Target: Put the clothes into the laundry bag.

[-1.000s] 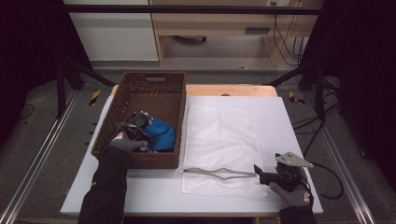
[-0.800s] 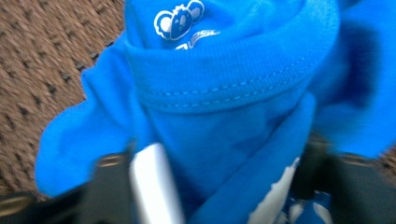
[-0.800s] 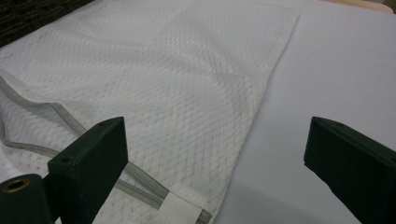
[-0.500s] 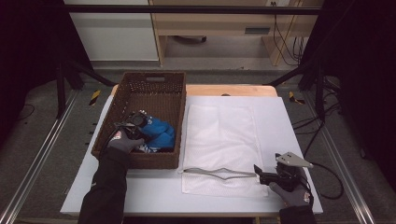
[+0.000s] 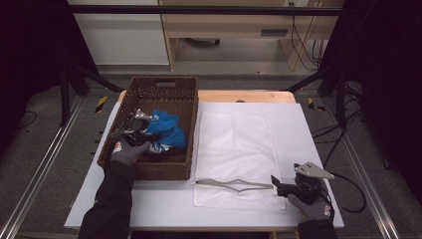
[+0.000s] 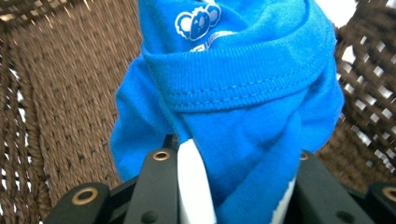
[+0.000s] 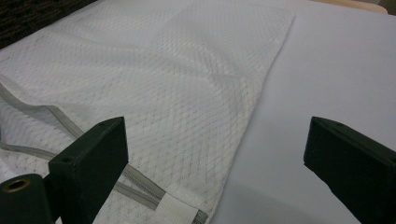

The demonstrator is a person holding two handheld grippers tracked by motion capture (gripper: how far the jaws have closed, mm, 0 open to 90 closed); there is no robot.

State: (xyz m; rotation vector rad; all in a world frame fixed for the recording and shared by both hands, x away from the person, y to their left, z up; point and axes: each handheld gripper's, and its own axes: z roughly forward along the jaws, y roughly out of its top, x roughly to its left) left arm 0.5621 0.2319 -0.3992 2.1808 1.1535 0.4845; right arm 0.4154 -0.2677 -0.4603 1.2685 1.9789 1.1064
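Observation:
A blue garment (image 5: 167, 131) with a small white koala print lies bunched in the brown wicker basket (image 5: 160, 82) at the left of the table. My left gripper (image 5: 142, 127) reaches into the basket; its jaws have just been closing, and they now pinch the blue garment (image 6: 233, 84) between them. A white mesh laundry bag (image 5: 239, 144) lies flat beside the basket, its grey zipper edge (image 5: 234, 184) toward the front. My right gripper (image 5: 275, 181) rests at the bag's near right corner. In the right gripper view its jaws (image 7: 217, 149) stand open over the mesh bag (image 7: 163, 70), holding nothing.
The basket's woven wall (image 6: 56, 93) surrounds the cloth closely. The white tabletop (image 5: 298, 124) has bare room right of the bag. Metal rails run along the floor on both sides, and a wooden edge lies behind the table.
The left gripper has closed on the blue garment and lifted a little, bunching the cloth upward in the basket. The right gripper has stayed put.

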